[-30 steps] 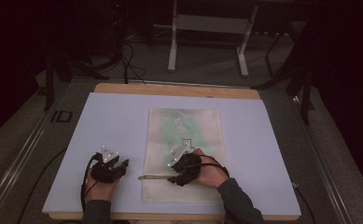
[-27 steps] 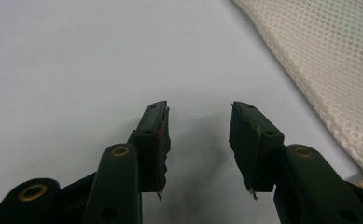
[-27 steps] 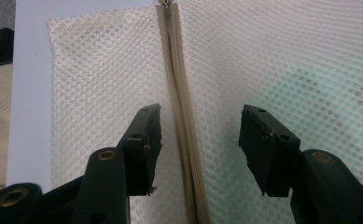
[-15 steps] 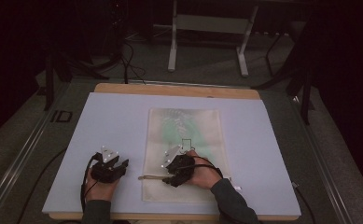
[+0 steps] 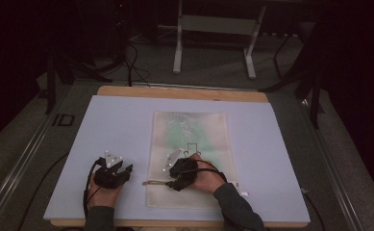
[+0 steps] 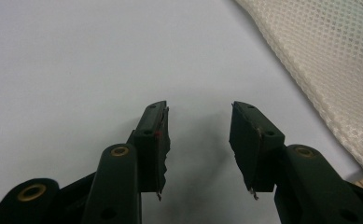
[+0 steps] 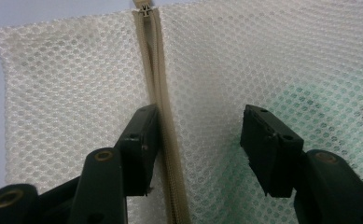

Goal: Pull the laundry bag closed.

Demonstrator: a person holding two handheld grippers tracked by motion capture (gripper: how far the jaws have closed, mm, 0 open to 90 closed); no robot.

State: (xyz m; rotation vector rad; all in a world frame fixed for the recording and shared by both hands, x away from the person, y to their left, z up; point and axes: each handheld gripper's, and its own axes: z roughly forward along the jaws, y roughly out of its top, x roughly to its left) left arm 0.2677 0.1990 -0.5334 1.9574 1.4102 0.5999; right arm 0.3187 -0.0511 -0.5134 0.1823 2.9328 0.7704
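A white mesh bag (image 5: 190, 144) lies flat in the middle of the table with something green (image 5: 182, 130) inside it. A beige zipper (image 7: 163, 93) runs across the bag's near end, and its slider (image 7: 144, 10) sits at the bag's left edge. My right gripper (image 5: 174, 180) hovers low over that end of the bag. It (image 7: 200, 116) is open, its left jaw over the zipper tape and nothing between the jaws. My left gripper (image 5: 126, 169) rests on the mat left of the bag. It (image 6: 198, 112) is open and empty, with the bag's edge (image 6: 328, 60) to its right.
A pale blue mat (image 5: 117, 125) covers the wooden table (image 5: 180, 92). Beyond the far edge stand a metal frame (image 5: 213, 29) and cables on a dark floor. A small white tag (image 5: 243, 194) lies by the bag's near right corner.
My right gripper has shifted a little to the left over the bag's near end. The left gripper and the bag have stayed put.
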